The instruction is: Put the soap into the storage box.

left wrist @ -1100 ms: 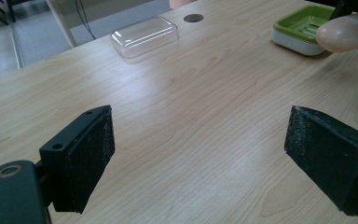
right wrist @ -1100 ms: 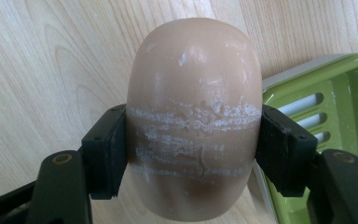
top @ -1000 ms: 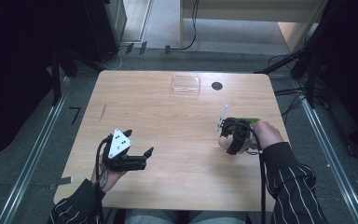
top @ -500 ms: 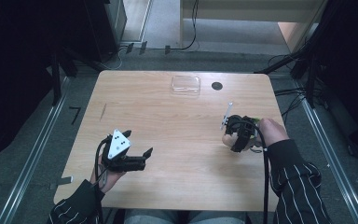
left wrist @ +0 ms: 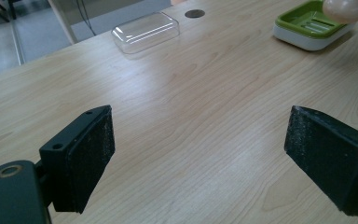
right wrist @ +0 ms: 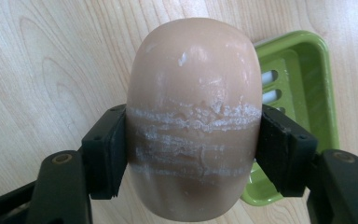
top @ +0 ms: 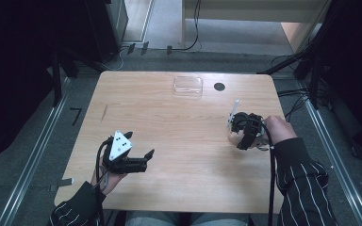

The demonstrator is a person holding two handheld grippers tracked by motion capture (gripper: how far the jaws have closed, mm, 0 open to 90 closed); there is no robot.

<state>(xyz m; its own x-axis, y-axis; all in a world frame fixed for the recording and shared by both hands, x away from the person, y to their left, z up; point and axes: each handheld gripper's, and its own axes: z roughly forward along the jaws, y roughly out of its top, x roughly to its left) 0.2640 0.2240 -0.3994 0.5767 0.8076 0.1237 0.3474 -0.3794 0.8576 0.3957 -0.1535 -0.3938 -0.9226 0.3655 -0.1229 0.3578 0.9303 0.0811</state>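
Observation:
A peach bar of soap (right wrist: 193,93), scored with white scrape marks, sits clamped across its middle between the black pads of my right gripper (right wrist: 195,149). It hangs above the wood next to a green soap dish (right wrist: 298,93) with a white base. In the high view the right gripper (top: 235,134) is at the table's right, the soap (top: 232,138) under its jaws. My left gripper (top: 140,143) rests at the near left, open and holding nothing. Looking along the left gripper (left wrist: 205,158), the dish (left wrist: 310,25) and soap (left wrist: 349,8) lie far right.
A clear plastic lid (top: 187,85) lies near the table's far edge, also visible from the left gripper (left wrist: 145,31). A round black hole (top: 219,86) is just right of it. The wooden table (top: 169,122) is bordered by dark floor and cables.
The right hand has shifted slightly with the soap still in its jaws, and the green dish seen beside it a second ago is now covered from above. The left gripper has stayed put.

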